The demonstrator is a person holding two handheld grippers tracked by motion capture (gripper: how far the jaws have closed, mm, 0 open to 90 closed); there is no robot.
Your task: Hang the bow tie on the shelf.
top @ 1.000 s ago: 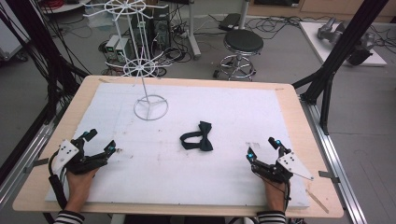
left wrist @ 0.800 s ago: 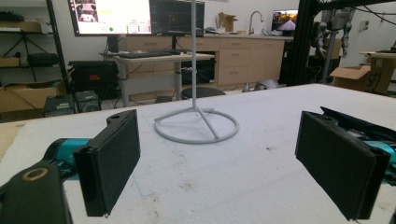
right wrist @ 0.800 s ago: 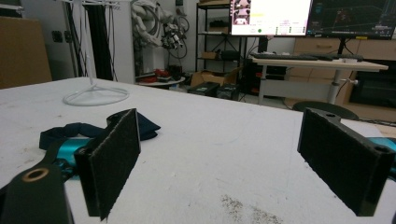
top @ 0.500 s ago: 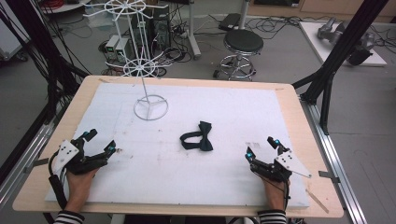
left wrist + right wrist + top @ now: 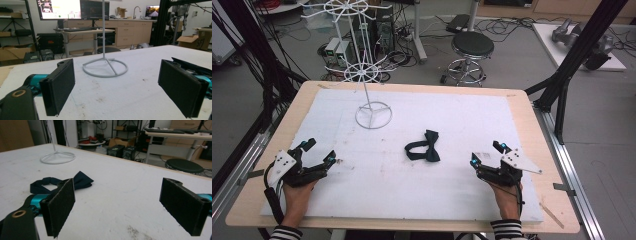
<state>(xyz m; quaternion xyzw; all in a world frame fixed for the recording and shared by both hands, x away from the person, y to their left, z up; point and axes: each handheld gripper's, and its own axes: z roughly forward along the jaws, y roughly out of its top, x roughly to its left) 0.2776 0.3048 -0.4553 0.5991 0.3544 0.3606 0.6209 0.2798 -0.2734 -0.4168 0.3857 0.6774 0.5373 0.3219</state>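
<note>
A dark bow tie (image 5: pixel 423 147) with its strap looped lies flat near the middle of the white foam mat (image 5: pixel 452 112). A white wire display stand (image 5: pixel 373 115) with a ring base rises at the mat's back left. My left gripper (image 5: pixel 319 151) rests open at the front left, empty, facing the stand's base (image 5: pixel 105 67). My right gripper (image 5: pixel 486 153) rests open at the front right, empty. In the right gripper view the bow tie (image 5: pixel 62 182) lies just beyond the left jaw, partly hidden by it, with the stand base (image 5: pixel 57 157) farther off.
The mat covers a wooden table (image 5: pixel 532 125) with bare wood edges all round. A black stool (image 5: pixel 472 50) and cables stand on the floor behind. Black frame posts (image 5: pixel 572 65) rise at the right, and more at the left.
</note>
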